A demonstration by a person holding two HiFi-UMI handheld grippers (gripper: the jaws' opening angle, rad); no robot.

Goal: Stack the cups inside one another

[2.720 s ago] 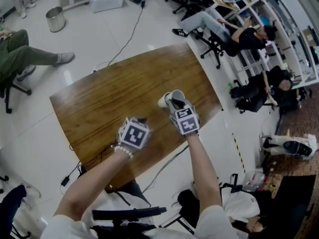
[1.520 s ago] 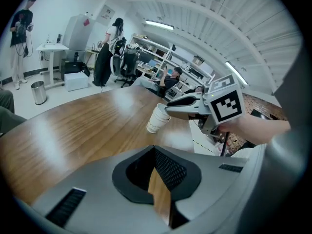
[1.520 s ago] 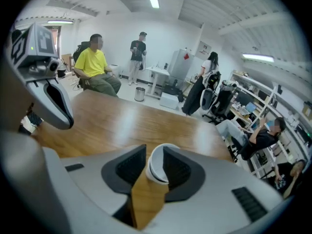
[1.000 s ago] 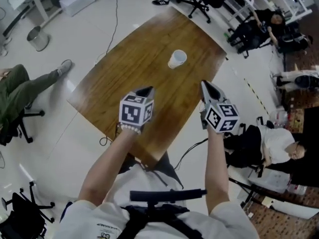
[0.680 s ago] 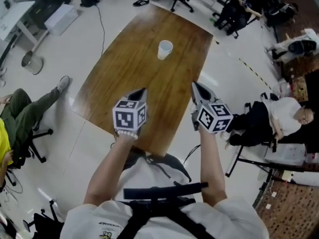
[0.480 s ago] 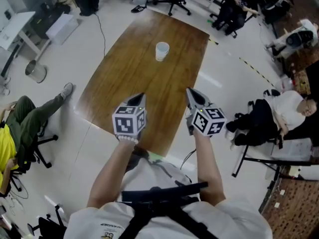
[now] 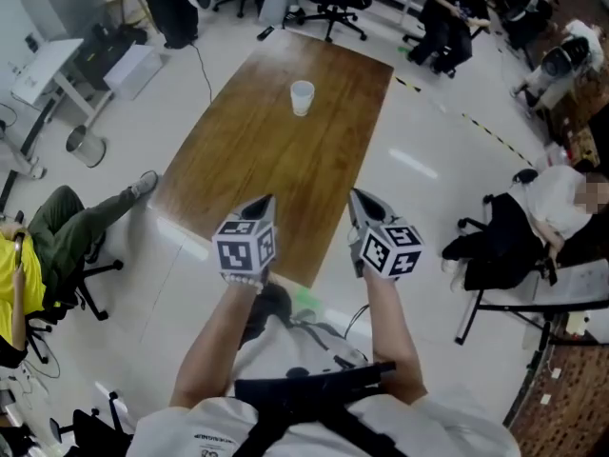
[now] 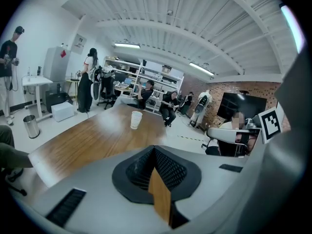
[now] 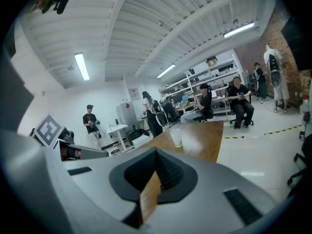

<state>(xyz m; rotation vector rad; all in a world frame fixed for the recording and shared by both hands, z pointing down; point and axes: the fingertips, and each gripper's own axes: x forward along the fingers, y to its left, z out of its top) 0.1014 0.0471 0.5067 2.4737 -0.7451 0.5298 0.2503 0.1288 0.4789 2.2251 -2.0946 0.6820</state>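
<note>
We hold our left gripper and right gripper squeezed shut, far from the white paper cup.

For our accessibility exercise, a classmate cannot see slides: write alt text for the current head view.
A person holds the left gripper and right gripper, both shut and empty, at the near end of a wooden table; one white cup stands upright near its far end.

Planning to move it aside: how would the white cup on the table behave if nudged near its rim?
The cup looks thin-walled, so probably light and easily squashed. It stands upright, taller than wide, so a high nudge may tip it. The glossy table suggests a low push would slide it.
</note>
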